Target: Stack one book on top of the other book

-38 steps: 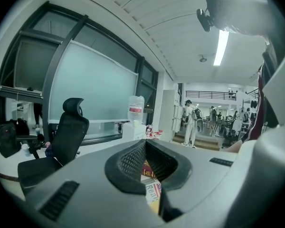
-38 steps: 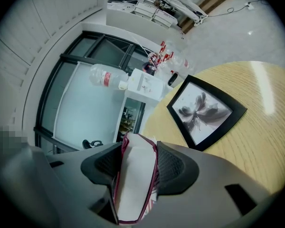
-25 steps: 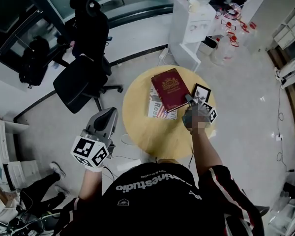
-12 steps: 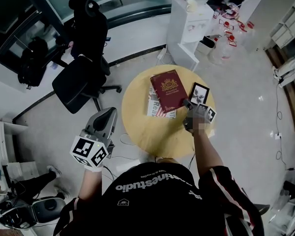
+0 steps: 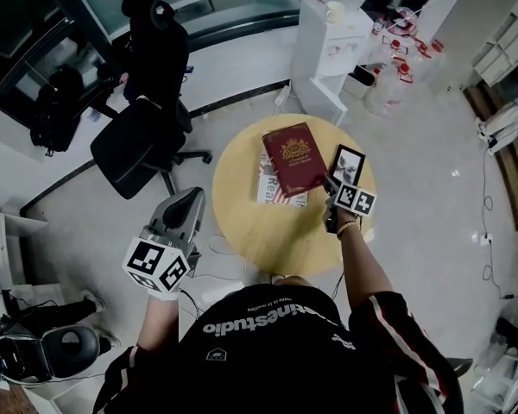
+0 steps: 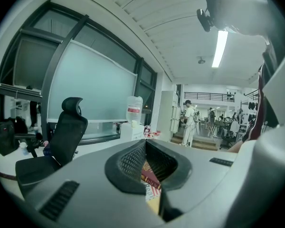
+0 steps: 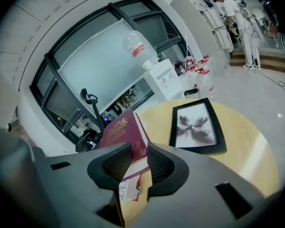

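A maroon book [image 5: 293, 158] lies askew on a white and red book [image 5: 272, 188] on the round yellow table [image 5: 268, 231]. My right gripper [image 5: 328, 182] is at the maroon book's near right corner. In the right gripper view that corner [image 7: 121, 132] fills the gap of the right gripper [image 7: 138, 158]. Its jaws are closing and the pads touch the corner, with the lower book [image 7: 128, 189] showing beneath. My left gripper [image 5: 192, 198] hangs in the air off the table's left side, shut and holding nothing. In the left gripper view the left gripper [image 6: 145, 156] points toward the books [image 6: 149, 177].
A black picture frame [image 5: 348, 164] lies on the table just right of the books, close to my right gripper. A black office chair [image 5: 142, 128] stands left of the table. A white water dispenser [image 5: 332, 50] stands behind the table.
My right gripper has rolled, so its marker cube now faces up, and it has drawn in on the maroon book's corner. The left gripper has stayed where it was.
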